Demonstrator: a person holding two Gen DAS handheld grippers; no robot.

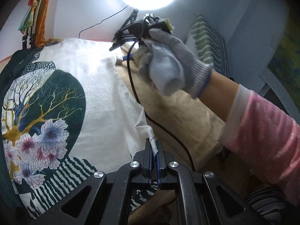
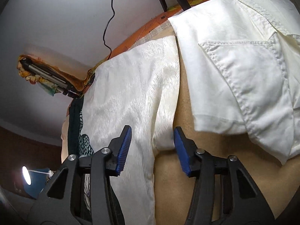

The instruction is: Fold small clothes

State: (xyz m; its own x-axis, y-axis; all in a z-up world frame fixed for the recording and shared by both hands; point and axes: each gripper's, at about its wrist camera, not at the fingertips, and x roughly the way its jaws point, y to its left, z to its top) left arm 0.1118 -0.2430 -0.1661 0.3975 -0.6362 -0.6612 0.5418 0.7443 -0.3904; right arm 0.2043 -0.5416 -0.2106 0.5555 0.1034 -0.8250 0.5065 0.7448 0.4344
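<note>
Left wrist view first: our left gripper (image 1: 154,151) is clamped tight on a corner of the printed garment (image 1: 78,86), that cream top with the tree-and-flower graphic, spread flat on the tan blanket (image 1: 174,116). The pinched corner sits at the garment's near right edge, right where cloth meets blanket. Further along that same edge, the gloved hand (image 1: 168,63) carries our right gripper (image 1: 120,43) down toward the far corner.

Right wrist view: the right gripper (image 2: 152,150) has its jaws partly apart, with the garment's (image 2: 131,86) edge lying between the blue pads (image 2: 123,150), but nothing squeezed yet as far as we can tell. White shorts (image 2: 234,60) lie just beside the garment on the blanket (image 2: 187,178).

Fabric looks thin, floppy and a bit slick, so we'd say grab right at the hemmed corners, where there's more to bite.
</note>
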